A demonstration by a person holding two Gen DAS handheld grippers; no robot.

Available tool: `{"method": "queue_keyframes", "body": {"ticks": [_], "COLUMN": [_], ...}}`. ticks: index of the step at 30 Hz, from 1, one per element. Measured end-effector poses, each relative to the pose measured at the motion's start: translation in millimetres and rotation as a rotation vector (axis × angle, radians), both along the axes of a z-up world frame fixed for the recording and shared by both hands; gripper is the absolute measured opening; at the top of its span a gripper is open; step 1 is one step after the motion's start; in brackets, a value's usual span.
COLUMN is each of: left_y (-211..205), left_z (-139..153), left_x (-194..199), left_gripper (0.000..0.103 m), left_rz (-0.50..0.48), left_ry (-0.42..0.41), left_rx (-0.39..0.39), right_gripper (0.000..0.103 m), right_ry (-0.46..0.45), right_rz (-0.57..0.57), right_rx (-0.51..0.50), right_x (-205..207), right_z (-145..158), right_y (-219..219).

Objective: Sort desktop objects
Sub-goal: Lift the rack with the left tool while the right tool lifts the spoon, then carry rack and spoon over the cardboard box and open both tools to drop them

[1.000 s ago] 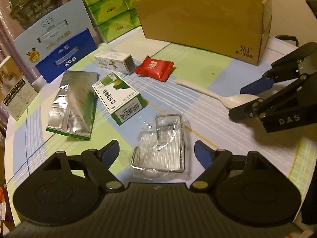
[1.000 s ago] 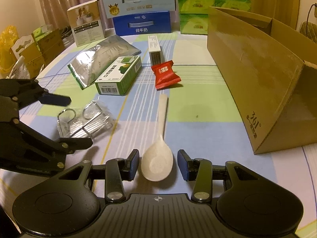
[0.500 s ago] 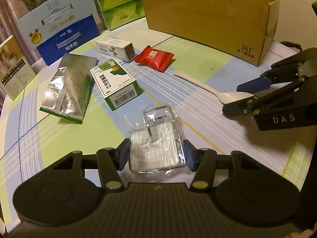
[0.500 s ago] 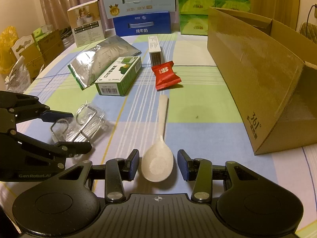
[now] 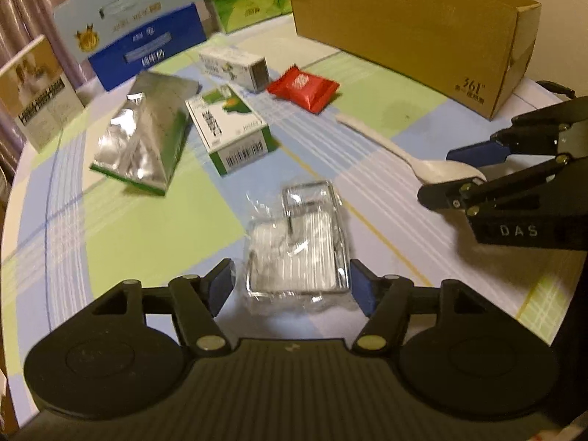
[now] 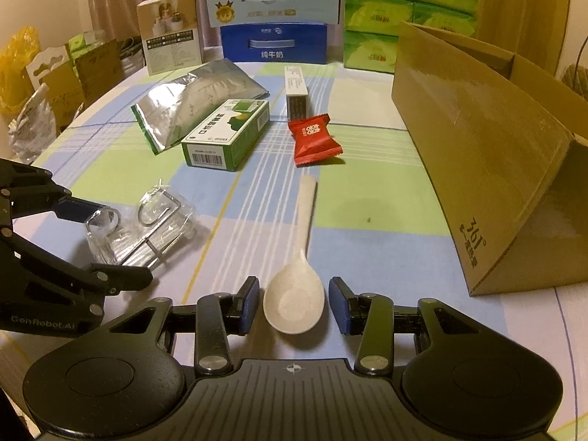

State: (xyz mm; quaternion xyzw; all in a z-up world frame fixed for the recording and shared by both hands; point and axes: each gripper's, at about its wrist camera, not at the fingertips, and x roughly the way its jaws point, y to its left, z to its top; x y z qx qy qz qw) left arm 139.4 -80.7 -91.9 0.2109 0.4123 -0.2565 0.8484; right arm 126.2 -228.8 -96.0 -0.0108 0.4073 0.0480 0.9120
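Low in the left wrist view, the left tongs (image 5: 290,286) are opening around a plastic-wrapped wire rack (image 5: 297,250) lying on the checked table (image 5: 154,228); the left pad stands clear of the wrapper, the right pad just beside it. In the right wrist view, the right tongs (image 6: 293,307) straddle the bowl of a pale spoon (image 6: 296,294) at lower centre, pads apart from it. A cardboard box (image 6: 488,154) fills the right side.

The right hand-held gripper (image 6: 293,305) stands with its jaws either side of a white spoon's (image 6: 297,294) bowl, not touching it. The spoon lies on the desk (image 6: 367,242), handle toward a red packet (image 6: 316,139).
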Motion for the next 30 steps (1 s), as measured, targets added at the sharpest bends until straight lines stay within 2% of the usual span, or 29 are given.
{"method": "queue_keyframes", "body": {"ticks": [2,3,7,18,30], "left_y": [0,0,-1,3,-19], "left_z": [1,1,2,33,79], "left_x": [1,1,1,-12,-31], "left_gripper": [0.056,0.054,0.049,0.049,0.049], "left_rz": [0.001,0.0,0.004,0.08,0.112], "left_ry": [0.009,0.012,0.019,0.004,-0.022], "left_rx": [-0.008,-0.01,-0.014,-0.075,-0.143], "right_gripper": [0.036,0.03,0.03,0.03,0.03], "right_ry": [-0.001,-0.002,0.001,-0.059,-0.122], "right_rz": [-0.003,-0.004,-0.004,-0.015,-0.037], "right_rx": [-0.006,-0.01,-0.004,0.034,0.051], "right_x": [1,1,0,-12,-26], "right_z": [0,0,2,29,84], "right_y": [0,0,0,-5,-23]}}
